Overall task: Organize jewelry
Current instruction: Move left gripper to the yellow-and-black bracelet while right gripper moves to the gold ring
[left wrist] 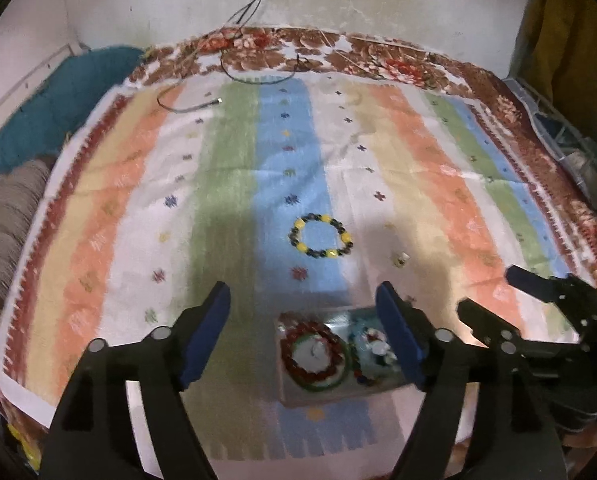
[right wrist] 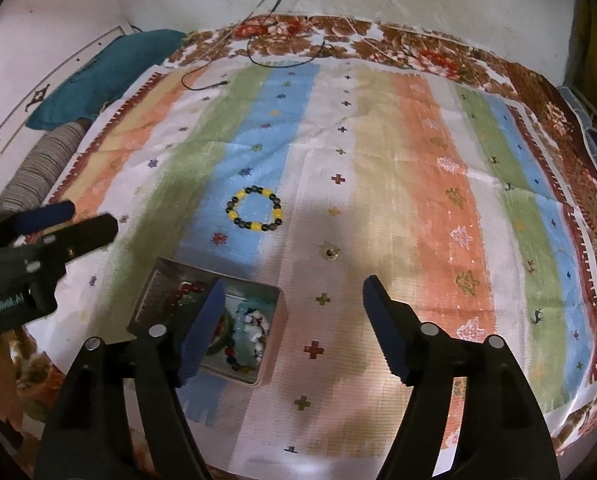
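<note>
A yellow and dark beaded bracelet (left wrist: 321, 237) (right wrist: 255, 209) lies flat on the blue stripe of the cloth. A small ring (left wrist: 400, 259) (right wrist: 330, 254) lies to its right. A shallow jewelry box (left wrist: 288, 396) (right wrist: 272, 354) holds red, green and pale beaded bracelets. My left gripper (left wrist: 304, 320) is open and empty above the box, short of the bracelet. My right gripper (right wrist: 292, 312) is open and empty, the box under its left finger. Each gripper shows at the edge of the other's view (left wrist: 494, 300) (right wrist: 82, 220).
A striped cloth (left wrist: 238, 200) covers a floral bedspread (right wrist: 418, 48). A teal pillow (left wrist: 58, 104) and a grey striped roll (left wrist: 6, 232) lie at the left. A black cable (left wrist: 194, 106) trails over the far end by the wall.
</note>
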Tool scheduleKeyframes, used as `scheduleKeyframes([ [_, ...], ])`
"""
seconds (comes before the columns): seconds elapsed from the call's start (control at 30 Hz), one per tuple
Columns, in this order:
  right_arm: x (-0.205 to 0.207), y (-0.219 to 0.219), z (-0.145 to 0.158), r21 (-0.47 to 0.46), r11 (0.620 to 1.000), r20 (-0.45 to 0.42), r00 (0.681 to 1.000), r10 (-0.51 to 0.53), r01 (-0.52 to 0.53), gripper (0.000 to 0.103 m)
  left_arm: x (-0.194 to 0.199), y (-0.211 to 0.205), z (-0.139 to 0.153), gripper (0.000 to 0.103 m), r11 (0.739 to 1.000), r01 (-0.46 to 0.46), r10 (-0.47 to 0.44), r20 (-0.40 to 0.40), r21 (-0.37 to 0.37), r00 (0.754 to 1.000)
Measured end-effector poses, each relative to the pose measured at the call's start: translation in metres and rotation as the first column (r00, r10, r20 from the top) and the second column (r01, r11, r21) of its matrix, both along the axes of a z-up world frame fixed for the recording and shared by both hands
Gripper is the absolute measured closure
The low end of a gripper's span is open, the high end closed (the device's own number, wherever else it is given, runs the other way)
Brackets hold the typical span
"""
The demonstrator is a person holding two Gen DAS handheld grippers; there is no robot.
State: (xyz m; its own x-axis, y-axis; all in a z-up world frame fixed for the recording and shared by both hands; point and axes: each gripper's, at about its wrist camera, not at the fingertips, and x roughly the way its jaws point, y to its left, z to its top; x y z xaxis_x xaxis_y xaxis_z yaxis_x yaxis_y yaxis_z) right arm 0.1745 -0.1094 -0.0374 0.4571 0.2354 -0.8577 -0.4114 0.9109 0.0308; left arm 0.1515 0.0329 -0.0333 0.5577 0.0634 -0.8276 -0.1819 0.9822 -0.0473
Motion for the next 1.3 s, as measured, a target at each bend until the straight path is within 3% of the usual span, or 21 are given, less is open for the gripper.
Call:
scheduleKeyframes([
  [0.17, 0.009, 0.001, -0.006, -0.015, 1.0, -0.015, 1.0, -0.019, 0.018, 0.022, 0.017, 0.002, -0.013, 0.024, 1.0, 0.013, -0.013, -0.042, 0.007, 0.999],
  [0.83, 0.048, 0.01, -0.035, -0.048, 0.997, -0.072, 0.995, -0.064, 0.06, 0.022, 0.063, 0.0, -0.037, 0.023, 0.998, 0.033, -0.027, -0.102, 0.057, 0.994],
  [1.3, 0.059, 0.021, -0.045, -0.071, 0.997, -0.067, 0.997, -0.042, 0.037, 0.022, 0.096, 0.018, -0.069, 0.023, 1.0, -0.014, 0.01, -0.171, -0.027, 0.985],
])
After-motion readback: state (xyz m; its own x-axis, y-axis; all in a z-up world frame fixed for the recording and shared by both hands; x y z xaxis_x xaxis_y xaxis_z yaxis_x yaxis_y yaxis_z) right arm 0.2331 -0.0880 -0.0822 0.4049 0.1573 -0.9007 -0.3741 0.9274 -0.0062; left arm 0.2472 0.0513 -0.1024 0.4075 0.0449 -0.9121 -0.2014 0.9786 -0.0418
